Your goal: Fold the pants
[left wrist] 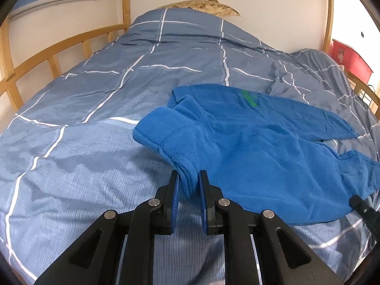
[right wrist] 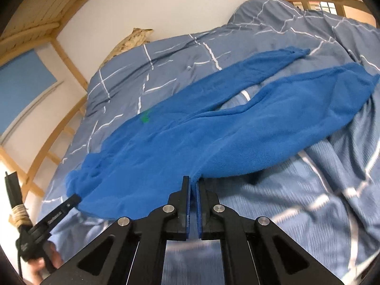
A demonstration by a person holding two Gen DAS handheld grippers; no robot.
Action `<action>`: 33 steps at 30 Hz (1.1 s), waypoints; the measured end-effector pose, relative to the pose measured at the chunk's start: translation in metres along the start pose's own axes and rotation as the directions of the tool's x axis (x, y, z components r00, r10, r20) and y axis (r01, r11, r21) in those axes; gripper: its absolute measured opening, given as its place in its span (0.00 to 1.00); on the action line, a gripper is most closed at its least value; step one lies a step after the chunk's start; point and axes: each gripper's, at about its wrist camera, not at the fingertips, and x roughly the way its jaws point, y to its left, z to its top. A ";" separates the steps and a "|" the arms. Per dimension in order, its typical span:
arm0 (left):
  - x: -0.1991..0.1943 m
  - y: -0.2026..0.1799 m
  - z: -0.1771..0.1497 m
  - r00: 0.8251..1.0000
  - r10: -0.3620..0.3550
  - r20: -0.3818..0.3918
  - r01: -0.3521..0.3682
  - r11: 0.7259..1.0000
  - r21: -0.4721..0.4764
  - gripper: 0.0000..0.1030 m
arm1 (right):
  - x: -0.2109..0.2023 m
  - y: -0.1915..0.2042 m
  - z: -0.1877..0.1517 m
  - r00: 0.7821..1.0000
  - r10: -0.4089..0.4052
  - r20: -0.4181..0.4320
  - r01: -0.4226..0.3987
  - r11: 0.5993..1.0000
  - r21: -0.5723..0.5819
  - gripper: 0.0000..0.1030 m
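Observation:
Bright blue fleece pants (left wrist: 261, 147) with a small green mark lie spread on the bed, both legs stretching away to the right. They also show in the right wrist view (right wrist: 190, 130). My left gripper (left wrist: 188, 178) is shut on the waistband corner, with a fold of fleece between its pads. My right gripper (right wrist: 192, 182) is shut on the near side edge of the pants, a thin edge of fabric between its jaws. The left gripper also shows at the waistband in the right wrist view (right wrist: 71, 203).
The pants lie on a grey-blue duvet (left wrist: 95, 123) with white lines, bunched up at the right. A wooden bed rail (left wrist: 47, 57) runs along the left. A patterned pillow (left wrist: 201, 6) lies at the head. A red bin (left wrist: 349, 57) stands beyond the bed.

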 end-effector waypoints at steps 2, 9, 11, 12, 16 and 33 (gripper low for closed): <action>0.001 0.001 -0.002 1.000 0.003 -0.008 -0.003 1.000 -0.005 0.16 | 0.002 -0.004 -0.004 1.000 -0.014 -0.020 0.014 1.000 -0.007 0.05; -0.007 0.005 0.002 0.999 -0.036 -0.004 0.036 0.998 -0.057 0.14 | -0.005 0.000 0.003 1.000 -0.015 0.016 0.016 1.000 -0.020 0.05; -0.012 0.005 0.008 0.999 -0.043 0.011 0.044 0.997 -0.063 0.14 | -0.013 0.005 0.011 0.999 -0.004 0.054 0.005 1.000 -0.026 0.05; -0.014 0.003 0.013 0.999 -0.046 0.018 0.047 0.997 -0.067 0.13 | -0.016 0.007 0.019 0.997 0.009 0.070 -0.007 1.000 -0.023 0.05; -0.020 -0.001 0.040 0.996 -0.076 0.035 0.079 0.993 -0.090 0.13 | -0.017 0.012 0.045 0.993 0.032 0.112 -0.031 0.999 -0.015 0.05; 0.097 -0.028 0.192 0.994 -0.074 -0.085 0.062 0.990 -0.127 0.12 | 0.121 0.040 0.201 0.999 -0.032 0.009 0.032 0.997 -0.070 0.05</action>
